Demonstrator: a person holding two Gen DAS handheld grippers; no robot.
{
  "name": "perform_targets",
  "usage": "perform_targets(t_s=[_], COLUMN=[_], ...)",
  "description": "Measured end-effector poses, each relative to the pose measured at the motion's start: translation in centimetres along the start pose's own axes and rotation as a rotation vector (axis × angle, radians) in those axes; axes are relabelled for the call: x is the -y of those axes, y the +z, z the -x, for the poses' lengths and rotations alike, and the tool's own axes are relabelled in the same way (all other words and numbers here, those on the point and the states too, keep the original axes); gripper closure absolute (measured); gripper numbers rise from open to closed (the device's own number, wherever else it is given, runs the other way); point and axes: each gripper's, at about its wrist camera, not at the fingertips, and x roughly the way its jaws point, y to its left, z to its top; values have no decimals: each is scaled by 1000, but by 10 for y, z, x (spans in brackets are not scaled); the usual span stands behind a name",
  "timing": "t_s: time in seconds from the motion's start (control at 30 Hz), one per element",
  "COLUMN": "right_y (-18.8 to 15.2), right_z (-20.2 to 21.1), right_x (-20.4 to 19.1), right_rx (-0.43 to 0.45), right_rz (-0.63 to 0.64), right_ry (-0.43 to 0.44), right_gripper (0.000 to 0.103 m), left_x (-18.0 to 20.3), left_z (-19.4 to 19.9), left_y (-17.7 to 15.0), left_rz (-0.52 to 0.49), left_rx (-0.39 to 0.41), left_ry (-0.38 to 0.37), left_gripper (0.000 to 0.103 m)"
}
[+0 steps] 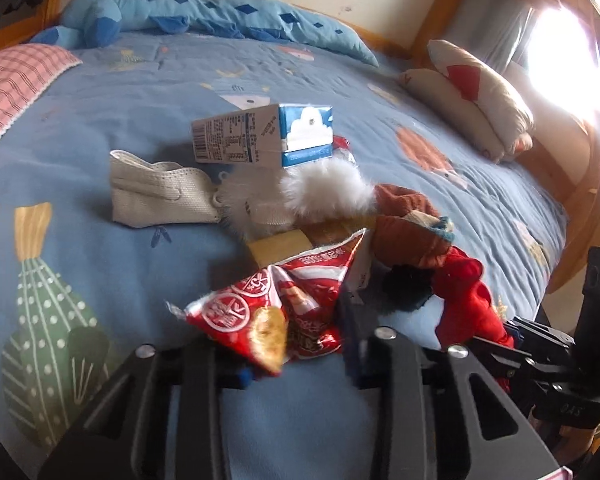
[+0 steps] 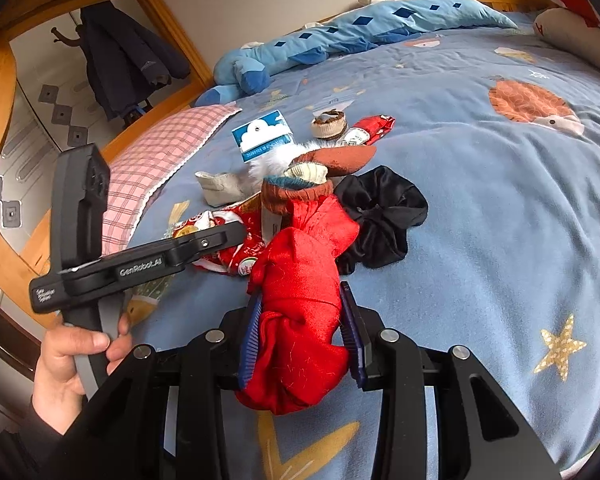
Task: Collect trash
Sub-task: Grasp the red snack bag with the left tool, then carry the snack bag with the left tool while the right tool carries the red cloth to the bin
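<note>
A crumpled red snack wrapper [image 1: 276,312] lies on the blue bedspread between the fingers of my left gripper [image 1: 296,344], which closes on it. It also shows in the right wrist view [image 2: 236,248] under the left gripper [image 2: 204,246]. My right gripper [image 2: 300,320] is shut on a red cloth [image 2: 300,308], also seen in the left wrist view [image 1: 468,304]. A blue-and-white milk carton [image 1: 264,136] lies behind the pile, also in the right wrist view [image 2: 262,134]. A second red wrapper [image 2: 366,130] lies further back.
A white face mask [image 1: 160,194], white fluff [image 1: 328,190], brown socks [image 1: 408,224], a rolled sock [image 2: 330,124] and a black scrunchie [image 2: 380,216] lie in the pile. A pink checked pillow [image 2: 156,168], a blue plush [image 2: 340,36] and the wooden bed frame [image 2: 4,92] border the bed.
</note>
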Motion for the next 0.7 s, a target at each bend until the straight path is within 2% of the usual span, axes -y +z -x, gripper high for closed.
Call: perform_targets(t_s=[0.1, 0.33, 0.57, 0.7], right_y=[-1, 0, -3, -12], right_z=[1, 16, 65, 102], right_x=[-1, -8, -5, 6], right_rx=[3, 34, 110, 157], right_rz=[5, 19, 21, 5], right_ry=[-1, 11, -6, -34], right_gripper=[67, 68, 68, 67], left_x=[3, 20, 61, 101], left_z=[11, 42, 55, 53], left_y=[-5, -13, -18, -20], left_rz=[9, -15, -84, -141], left_rx=[25, 61, 68, 65], left_ry=[15, -25, -69, -121], left_gripper=[78, 79, 79, 79])
